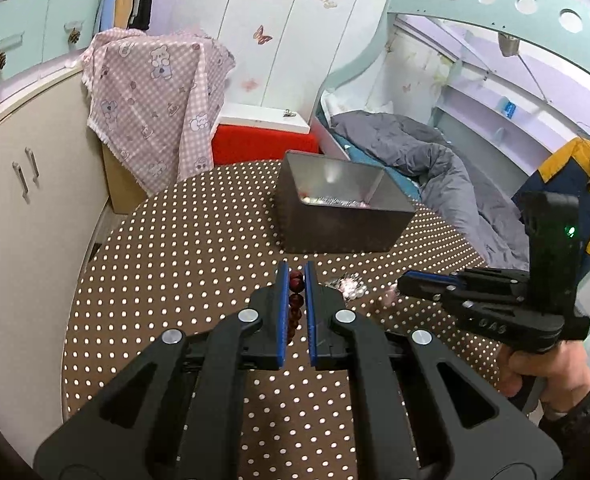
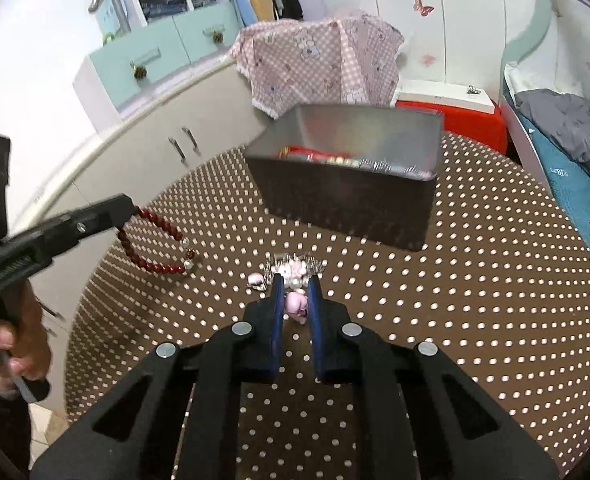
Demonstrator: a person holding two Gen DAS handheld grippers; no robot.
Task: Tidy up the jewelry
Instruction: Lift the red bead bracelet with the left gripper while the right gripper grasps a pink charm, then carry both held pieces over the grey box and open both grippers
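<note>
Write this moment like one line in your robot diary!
left gripper: shut on red bead bracelet | right gripper: shut on pink charm | metal box: open, behind

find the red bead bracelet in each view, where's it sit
Left wrist view: the red bead bracelet is at lower centre, pinched between the left gripper fingers; only a few beads show.
Right wrist view: the bracelet hangs as a loop at middle left from the left gripper, above the dotted tablecloth.
Shared landmark: the metal tin, beyond the bracelet on the table in both views.
</note>
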